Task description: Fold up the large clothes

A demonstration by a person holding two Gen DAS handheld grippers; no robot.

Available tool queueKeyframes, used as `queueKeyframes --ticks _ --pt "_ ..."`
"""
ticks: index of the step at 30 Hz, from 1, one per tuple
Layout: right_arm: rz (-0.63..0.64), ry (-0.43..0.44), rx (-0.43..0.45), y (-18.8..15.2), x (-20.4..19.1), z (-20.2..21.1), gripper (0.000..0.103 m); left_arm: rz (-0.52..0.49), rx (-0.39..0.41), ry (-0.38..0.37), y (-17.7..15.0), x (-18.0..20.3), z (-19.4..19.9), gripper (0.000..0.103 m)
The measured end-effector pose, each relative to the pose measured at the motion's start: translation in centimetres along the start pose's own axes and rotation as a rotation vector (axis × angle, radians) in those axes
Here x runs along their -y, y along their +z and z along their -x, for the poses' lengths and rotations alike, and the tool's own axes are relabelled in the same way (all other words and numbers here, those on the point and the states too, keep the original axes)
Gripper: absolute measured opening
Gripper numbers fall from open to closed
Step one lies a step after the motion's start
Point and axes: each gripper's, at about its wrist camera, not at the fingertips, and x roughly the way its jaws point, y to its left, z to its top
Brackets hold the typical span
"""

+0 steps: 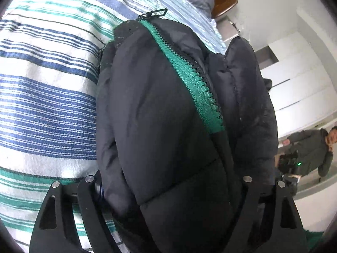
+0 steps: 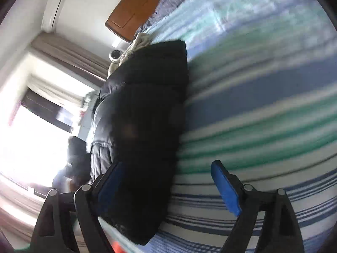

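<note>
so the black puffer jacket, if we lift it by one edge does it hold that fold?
Probably not. The black puffer jacket is quilted and bulging, so it should sag and spring open. Its shell looks smooth, so it may slide on the striped bedspread or out of the pads. Likely light for its bulk. The green zipper is the only stiffer line.

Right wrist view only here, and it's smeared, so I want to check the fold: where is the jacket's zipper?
Observer: The left wrist view shows a green zipper running along the top of the folded black jacket, with its pull at the far end.
Operator: And where is the left gripper?
Observer: The left gripper straddles the jacket's near end. The padding hides its pads, so I cannot tell whether it is gripping.
</note>
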Motion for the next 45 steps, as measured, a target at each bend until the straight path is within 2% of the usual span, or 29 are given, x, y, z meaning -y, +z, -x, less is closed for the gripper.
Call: queueKeyframes --ticks 3,4,6,8,10,13,17,22,26,27,28,30,31,32,34,36,37,38,39,40,41,42,43,45 --pt "-0.005 0.165 -0.102 -0.5 -1.0 -4.1 0.087 0.006 -0.007 0.001 -1.0 -0.7 0.5 0.083" --pt "-0.012 0.181 -0.111 -0.4 -1.1 -5.2 0.089 0.011 -0.009 0.002 -1.1 -0.7 0.6 0.083" --pt "0.002 0.156 -0.097 0.3 -1.4 -7.1 0.091 0.026 0.001 0.007 -1.3 -0.7 0.7 0.082" --pt "0.054 0.111 -0.090 0.9 -2.7 -7.6 0.074 0.036 0.027 0.001 -1.7 -0.6 0.7 0.069" --pt "0.170 0.068 -0.068 1.2 -5.2 -6.7 0.064 0.046 0.059 0.003 -2.4 -0.2 1.3 0.056" --pt "0.308 0.070 -0.037 1.1 -7.9 -5.1 0.059 0.021 0.104 -0.018 -3.4 1.3 2.7 0.043" --pt "0.408 0.132 0.027 2.1 -10.2 -2.7 0.059 -0.047 0.153 -0.049 -3.0 4.9 4.9 0.039" --pt "0.449 0.198 0.076 7.3 -11.3 -1.4 0.059 -0.110 0.235 -0.064 0.8 9.6 6.8 0.039" --pt "0.418 0.176 0.064 12.2 -9.2 -2.3 0.059 -0.103 0.237 -0.019 4.1 10.9 3.5 0.041" --pt "0.398 0.161 0.052 12.4 -8.5 -2.6 0.059 -0.096 0.227 0.009 4.6 10.8 2.2 0.048" --pt "0.352 0.129 0.020 13.2 -7.1 -3.4 0.064 -0.074 0.205 0.067 5.0 10.3 0.1 0.060" --pt "0.248 0.018 -0.064 14.0 -4.3 -5.4 0.071 -0.010 0.141 0.173 5.3 8.7 -3.5 0.068" --pt "0.185 -0.056 -0.101 14.0 -2.5 -6.1 0.075 0.025 0.105 0.199 4.9 7.8 -5.2 0.075" --pt "0.133 -0.076 -0.104 13.7 -1.2 -5.9 0.085 0.051 0.118 0.166 4.4 7.3 -5.4 0.078" --pt "0.172 -0.118 -0.014 12.7 -1.7 -3.8 0.093 0.056 0.155 0.129 3.6 7.8 -4.2 0.078" --pt "0.241 -0.144 0.043 11.4 -3.3 -1.3 0.096 0.006 0.167 0.142 2.8 9.0 -2.2 0.078" --pt "0.276 -0.186 0.061 10.9 -4.4 -0.3 0.098 -0.038 0.179 0.168 2.2 9.8 -0.9 0.079" --pt "0.335 -0.252 0.099 10.1 -6.0 1.1 0.098 -0.112 0.205 0.226 1.1 11.4 0.8 0.081" --pt "0.373 -0.294 0.123 9.9 -6.9 2.0 0.099 -0.163 0.232 0.269 0.6 12.3 2.0 0.088" --pt "0.440 -0.366 0.163 8.8 -8.7 3.2 0.099 -0.239 0.287 0.348 -0.6 14.0 3.5 0.099" --pt "0.500 -0.438 0.207 7.5 -10.4 4.3 0.099 -0.305 0.355 0.433 -2.0 15.8 4.8 0.103" --pt "0.530 -0.479 0.232 7.0 -10.4 5.1 0.099 -0.350 0.418 0.491 -2.9 17.1 5.6 0.102" --pt "0.580 -0.549 0.283 5.5 -12.2 6.0 0.099 -0.387 0.479 0.541 -4.0 18.5 6.4 0.103" --pt "0.613 -0.616 0.349 5.7 -12.2 8.0 0.099 -0.427 0.580 0.589 -5.5 20.3 7.3 0.103"
